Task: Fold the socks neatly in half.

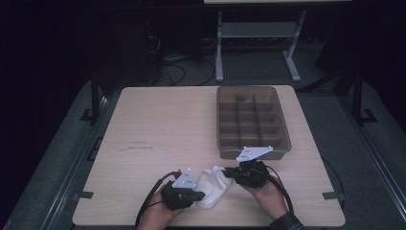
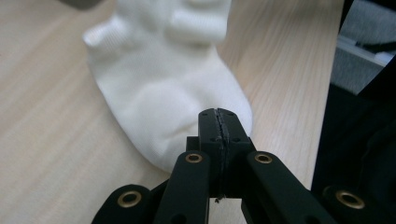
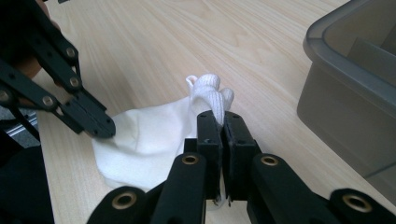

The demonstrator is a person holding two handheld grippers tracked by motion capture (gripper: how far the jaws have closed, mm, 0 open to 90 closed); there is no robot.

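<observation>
A white sock [image 1: 213, 187] lies on the wooden table [image 1: 158, 129] near its front edge, between my two grippers. My left gripper [image 1: 200, 195] is at the sock's toe end. In the left gripper view its jaws [image 2: 218, 117] are pressed together at the toe edge of the sock [image 2: 163, 93], seemingly pinching the fabric. My right gripper [image 1: 229, 173] holds the other end. In the right gripper view its jaws [image 3: 222, 122] are shut on the ribbed cuff, which bunches up above them. There the sock [image 3: 149, 135] stretches toward the left gripper [image 3: 100, 127].
A grey plastic bin [image 1: 253, 151] divided into several compartments stands just behind the right gripper, at the table's right side; its wall [image 3: 336, 93] rises close by in the right gripper view. Bare tabletop spreads to the left. A metal stand and cables sit on the floor beyond.
</observation>
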